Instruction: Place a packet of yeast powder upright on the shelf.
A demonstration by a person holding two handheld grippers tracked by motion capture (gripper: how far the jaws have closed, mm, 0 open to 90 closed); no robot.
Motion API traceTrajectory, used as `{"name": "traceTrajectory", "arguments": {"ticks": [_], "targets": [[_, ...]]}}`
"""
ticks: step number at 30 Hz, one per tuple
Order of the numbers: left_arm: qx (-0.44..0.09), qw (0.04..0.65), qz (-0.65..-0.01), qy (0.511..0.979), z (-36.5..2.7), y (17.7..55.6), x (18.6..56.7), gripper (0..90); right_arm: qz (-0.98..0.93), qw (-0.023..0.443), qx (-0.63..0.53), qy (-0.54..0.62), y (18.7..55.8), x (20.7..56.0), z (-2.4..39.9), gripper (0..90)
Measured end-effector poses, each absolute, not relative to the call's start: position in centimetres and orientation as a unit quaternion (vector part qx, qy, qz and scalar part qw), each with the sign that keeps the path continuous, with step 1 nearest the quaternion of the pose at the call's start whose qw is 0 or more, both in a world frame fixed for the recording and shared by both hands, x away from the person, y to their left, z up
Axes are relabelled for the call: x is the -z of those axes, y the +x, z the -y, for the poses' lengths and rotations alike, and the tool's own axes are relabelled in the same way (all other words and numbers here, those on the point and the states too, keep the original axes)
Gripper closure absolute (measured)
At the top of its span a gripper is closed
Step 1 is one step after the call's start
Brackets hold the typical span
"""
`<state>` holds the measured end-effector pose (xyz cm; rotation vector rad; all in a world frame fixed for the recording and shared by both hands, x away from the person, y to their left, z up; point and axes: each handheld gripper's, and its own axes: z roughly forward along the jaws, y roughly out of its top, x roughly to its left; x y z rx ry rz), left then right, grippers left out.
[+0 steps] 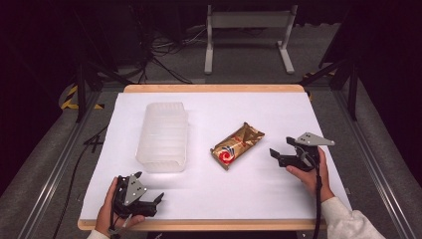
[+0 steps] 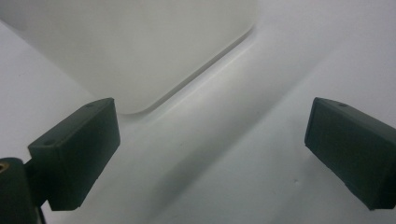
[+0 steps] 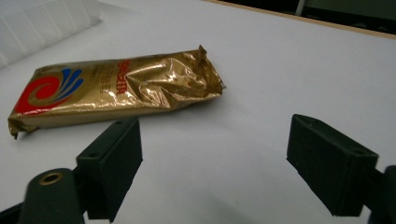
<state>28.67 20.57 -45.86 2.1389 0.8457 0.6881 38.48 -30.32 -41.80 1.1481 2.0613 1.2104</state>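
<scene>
The right gripper point(image 1: 276, 155) pointed at the gold packet point(image 1: 237, 145), its jaws spread wide with nothing between them, and the packet lay flat on the white counter point(image 1: 278, 114) just ahead of those jaws and off toward the left one, not yet within their gap; the stance read as an approach, the jaws kept wide enough to take the packet across its narrow side. The left gripper point(image 1: 149, 186) rested near the counter's front edge, its jaws also wide apart and empty, aimed at the near corner of the clear box point(image 1: 164, 135), probably waiting to steady the box or simply parked out of the way while the other hand worked. The box sat open side up beyond the left jaws, well apart from the packet, likely the place the packet was meant for, though that is a guess. The right gripper view gave what the high view could not: the crumpled, torn end of the packet point(image 3: 116, 88), the red and blue swirl at its other end, and how it lay slantwise before the jaws. The left gripper view showed the rounded corner of the box point(image 2: 140, 56) just beyond the jaw tips. The high view alone set out the whole layout, both hands and a white sleeve point(image 1: 348, 219)
</scene>
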Motion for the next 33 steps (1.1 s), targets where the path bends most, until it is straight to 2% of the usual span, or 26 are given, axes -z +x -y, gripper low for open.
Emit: {"name": "traceTrajectory", "arguments": {"ticks": [8,18,25,29,33], "targets": [[-0.264,0.361,-0.327,0.832,-20.6,28.7,45.9,4.1,-0.748,0.207,-0.441,0.450,41.9,42.3,27.5,21.9],[-0.262,0.364,-0.330,0.831,-20.7,28.5,46.0,4.2,-0.736,0.139,-0.439,0.496,45.5,43.8,24.8,22.5],[-0.262,0.364,-0.330,0.831,-20.7,28.5,46.0,4.3,-0.732,0.129,-0.418,0.523,46.3,44.5,24.4,30.5],[-0.262,0.365,-0.331,0.830,-20.8,28.5,46.0,4.3,-0.723,0.124,-0.425,0.530,46.5,44.5,24.5,24.1],[-0.260,0.365,-0.331,0.831,-20.7,28.5,46.0,4.3,-0.725,0.119,-0.426,0.528,46.6,44.6,24.3,21.4]]}}
